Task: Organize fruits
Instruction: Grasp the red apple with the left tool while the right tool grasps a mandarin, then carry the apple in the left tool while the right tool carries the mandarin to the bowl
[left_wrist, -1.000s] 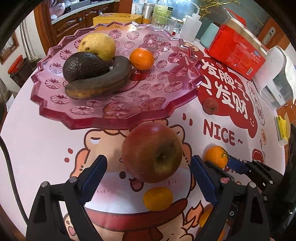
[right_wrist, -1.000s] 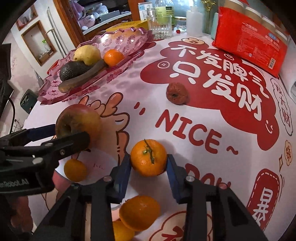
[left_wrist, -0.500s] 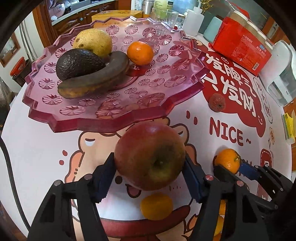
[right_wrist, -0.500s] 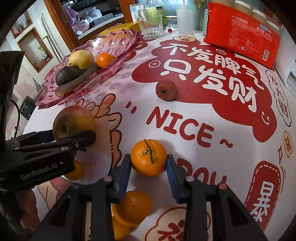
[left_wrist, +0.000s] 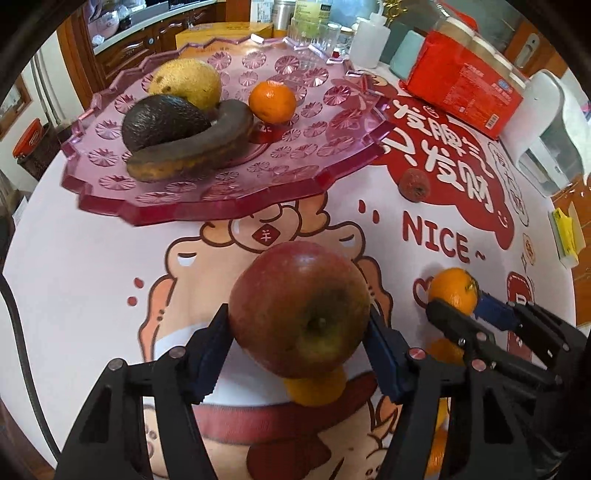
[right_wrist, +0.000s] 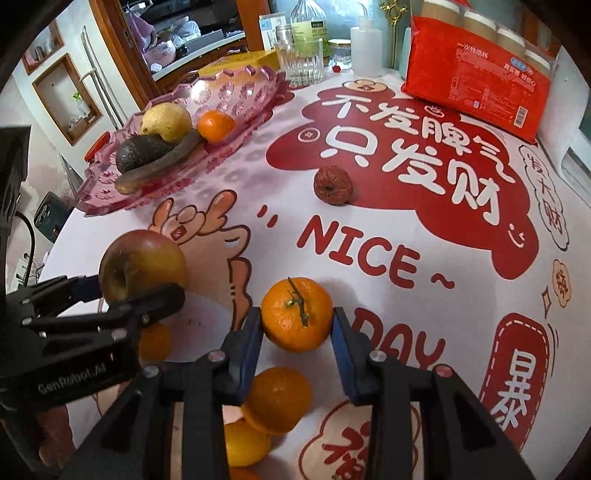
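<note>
A home kitchen: wooden cabinets (left_wrist: 122, 48) on the far left, jars and a glass (right_wrist: 300, 61) along the printed tablecloth's (right_wrist: 388, 229) far edge.

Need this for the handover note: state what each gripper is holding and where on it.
Left gripper: the red apple, pads on its opposite sides, jaws having just closed. Right gripper: a stemmed mandarin, pinched across its middle, stem facing up.

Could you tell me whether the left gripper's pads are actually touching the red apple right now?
Touching. The left wrist view shows the left gripper with both blue pads pressed against the sides of the red apple, no gap on either side, and the apple raised above the tablecloth.
</note>
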